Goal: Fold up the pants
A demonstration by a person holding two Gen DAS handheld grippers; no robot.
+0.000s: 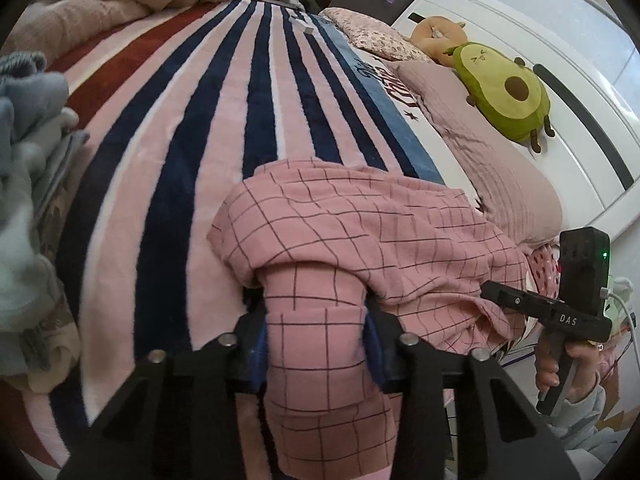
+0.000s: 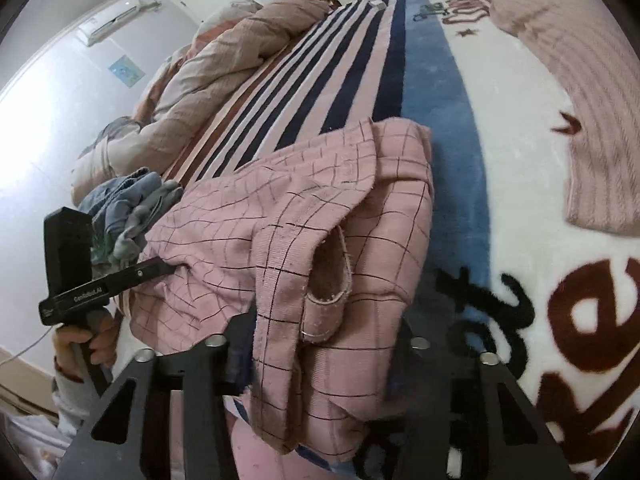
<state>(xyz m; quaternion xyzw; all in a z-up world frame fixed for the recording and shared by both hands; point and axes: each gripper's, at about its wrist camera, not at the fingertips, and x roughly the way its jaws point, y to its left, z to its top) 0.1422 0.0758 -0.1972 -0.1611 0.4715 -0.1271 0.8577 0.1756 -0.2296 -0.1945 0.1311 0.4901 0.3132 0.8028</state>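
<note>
The pink checked pants (image 1: 360, 236) lie bunched on the striped blanket (image 1: 200, 120) near the bed's front edge. My left gripper (image 1: 316, 320) is shut on a fold of the pants, which drapes between and over its fingers. My right gripper (image 2: 320, 340) is shut on another part of the pants (image 2: 304, 220), near a pocket or waistband opening; its fingertips are hidden under the cloth. Each gripper's body shows in the other's view: the right one (image 1: 560, 312) at the lower right, the left one (image 2: 80, 280) at the lower left.
A rumpled beige duvet (image 2: 224, 68) lies along the far side. A heap of grey-blue clothes (image 1: 24, 168) sits left of the pants. An avocado plush (image 1: 504, 88) and pink pillows (image 1: 480, 140) lie by the white headboard (image 1: 580, 112).
</note>
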